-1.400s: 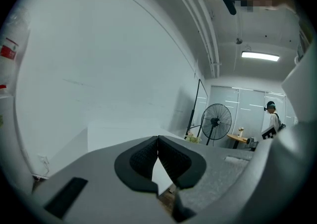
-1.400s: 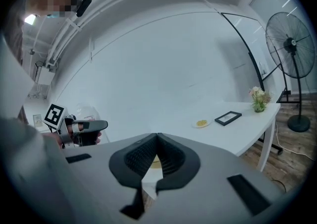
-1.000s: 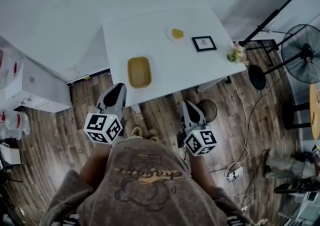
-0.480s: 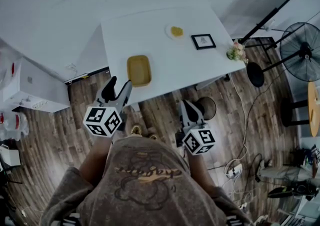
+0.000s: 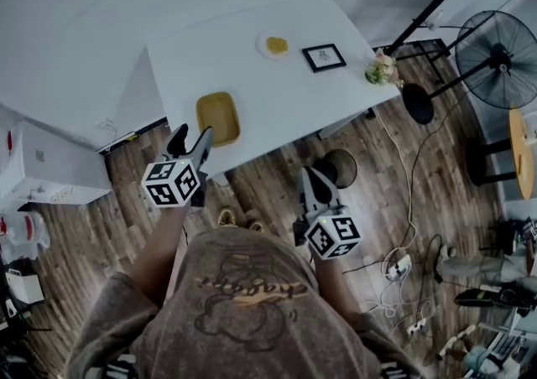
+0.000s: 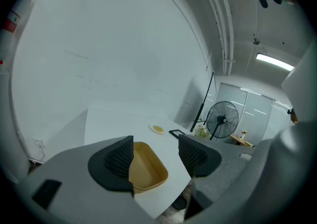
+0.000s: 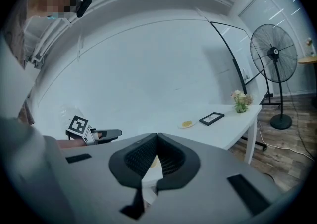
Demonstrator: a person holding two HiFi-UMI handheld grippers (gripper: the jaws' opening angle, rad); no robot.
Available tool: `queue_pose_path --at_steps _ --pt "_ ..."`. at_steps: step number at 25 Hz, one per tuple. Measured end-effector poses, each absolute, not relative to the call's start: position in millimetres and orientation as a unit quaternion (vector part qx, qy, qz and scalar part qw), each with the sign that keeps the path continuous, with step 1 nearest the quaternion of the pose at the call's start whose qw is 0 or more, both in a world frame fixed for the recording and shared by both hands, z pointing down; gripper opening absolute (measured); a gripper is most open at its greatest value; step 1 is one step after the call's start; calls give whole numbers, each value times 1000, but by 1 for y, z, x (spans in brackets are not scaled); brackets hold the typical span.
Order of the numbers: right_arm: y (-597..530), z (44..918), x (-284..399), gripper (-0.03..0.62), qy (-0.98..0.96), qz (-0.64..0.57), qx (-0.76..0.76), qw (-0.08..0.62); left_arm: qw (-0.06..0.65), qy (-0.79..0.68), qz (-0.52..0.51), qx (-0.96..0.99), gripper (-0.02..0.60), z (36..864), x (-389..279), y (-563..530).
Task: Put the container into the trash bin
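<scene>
The yellow rectangular container (image 5: 217,117) lies empty near the front edge of the white table (image 5: 285,92). My left gripper (image 5: 190,139) hovers just short of that edge, its jaws opening wide. In the left gripper view the container (image 6: 147,172) shows in the gap ahead of the gripper (image 6: 156,147), and neither pad touches it. My right gripper (image 5: 312,187) hangs lower over the wooden floor, jaws shut with nothing in them. In the right gripper view its pads (image 7: 157,141) meet, and the left gripper (image 7: 106,134) shows at the left.
On the table's far side are a small plate of yellow food (image 5: 274,45), a black picture frame (image 5: 323,57) and a flower pot (image 5: 383,71). A dark round object (image 5: 340,168) stands on the floor by the table. A fan (image 5: 502,49), a white cabinet (image 5: 50,169) and floor cables (image 5: 394,268) surround it.
My left gripper went from shut to wide open and moved forward toward the table edge and the container. The right gripper has stayed about where it was.
</scene>
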State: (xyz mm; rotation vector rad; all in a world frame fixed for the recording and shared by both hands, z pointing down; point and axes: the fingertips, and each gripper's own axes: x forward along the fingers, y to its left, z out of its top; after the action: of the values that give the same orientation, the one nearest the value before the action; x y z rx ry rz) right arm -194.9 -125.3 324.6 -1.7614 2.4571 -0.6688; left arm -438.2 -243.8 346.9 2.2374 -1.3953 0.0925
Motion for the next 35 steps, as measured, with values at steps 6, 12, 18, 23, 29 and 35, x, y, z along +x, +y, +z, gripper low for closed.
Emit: queue_pose_path --at_steps 6,12,18,23,29,35 --pt "-112 335 -172 1 770 -226 -596 19 265 -519 84 808 267 398 -435 -259" --pt "-105 343 -166 2 756 -235 -611 16 289 -528 130 788 267 448 -437 -269" --pt "-102 349 -156 2 741 -244 -626 14 315 -530 155 772 261 481 -435 -273" --pt "-96 354 -150 2 732 -248 -634 18 333 -529 158 765 245 494 -433 -273" --pt "-93 353 -147 2 723 -251 -644 16 347 -528 180 754 198 506 -434 -276" --pt "-84 355 -136 2 707 -252 -661 24 353 -543 185 739 138 509 -436 -279"
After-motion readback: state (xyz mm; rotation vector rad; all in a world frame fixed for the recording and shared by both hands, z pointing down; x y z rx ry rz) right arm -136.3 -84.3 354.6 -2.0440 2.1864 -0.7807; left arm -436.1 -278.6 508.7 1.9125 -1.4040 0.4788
